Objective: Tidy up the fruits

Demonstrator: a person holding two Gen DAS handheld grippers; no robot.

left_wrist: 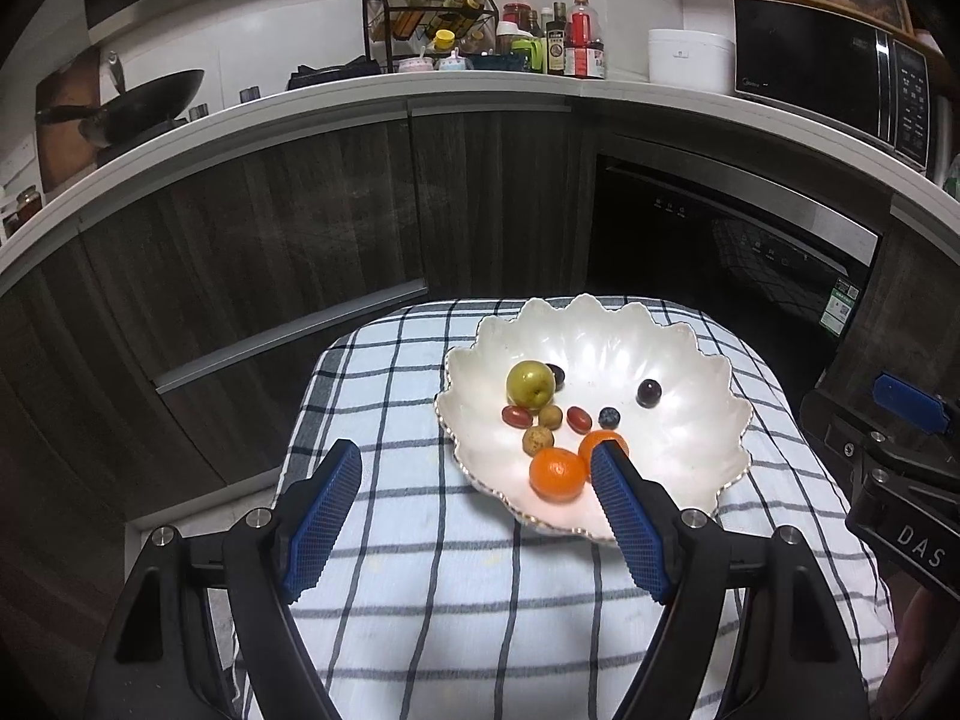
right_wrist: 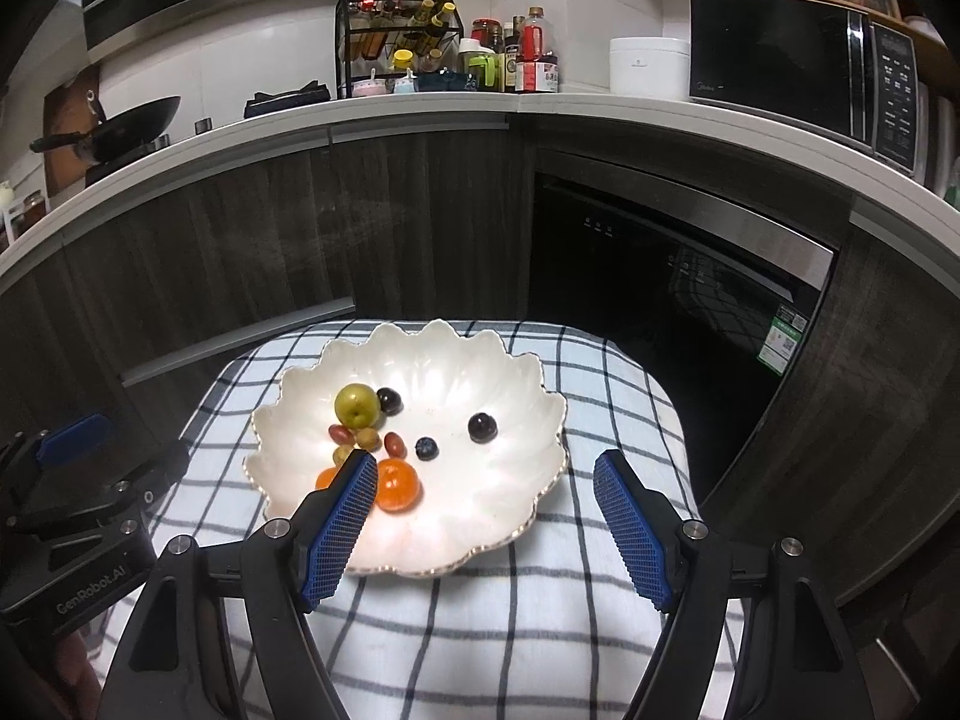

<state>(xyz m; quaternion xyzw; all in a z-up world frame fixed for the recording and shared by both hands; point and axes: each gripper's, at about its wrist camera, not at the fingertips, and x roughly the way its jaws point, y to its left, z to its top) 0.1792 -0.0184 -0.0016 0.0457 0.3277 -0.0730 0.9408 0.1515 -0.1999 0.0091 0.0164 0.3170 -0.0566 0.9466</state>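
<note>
A white scalloped plate [left_wrist: 678,438] [right_wrist: 480,510] sits on a checked cloth. It holds a green fruit [left_wrist: 530,384] [right_wrist: 357,405], two dark grapes [left_wrist: 648,392] [right_wrist: 482,426], a blueberry [left_wrist: 609,417] [right_wrist: 426,448], two red jujubes [left_wrist: 517,416], two small brown longans [left_wrist: 537,440] and two oranges [left_wrist: 557,474] [right_wrist: 397,485]. My left gripper [left_wrist: 477,456] hangs open over the plate's near left rim, its right finger hiding part of one orange. Over the plate's near side, my right gripper [right_wrist: 485,462] is also open and holds nothing.
The checked cloth [left_wrist: 450,600] covers a small table in front of dark cabinets [left_wrist: 270,252] and a built-in appliance [right_wrist: 690,276]. The counter behind carries a wok [left_wrist: 144,102], a spice rack [left_wrist: 429,24], bottles, a white pot [right_wrist: 648,66] and a microwave [right_wrist: 804,72].
</note>
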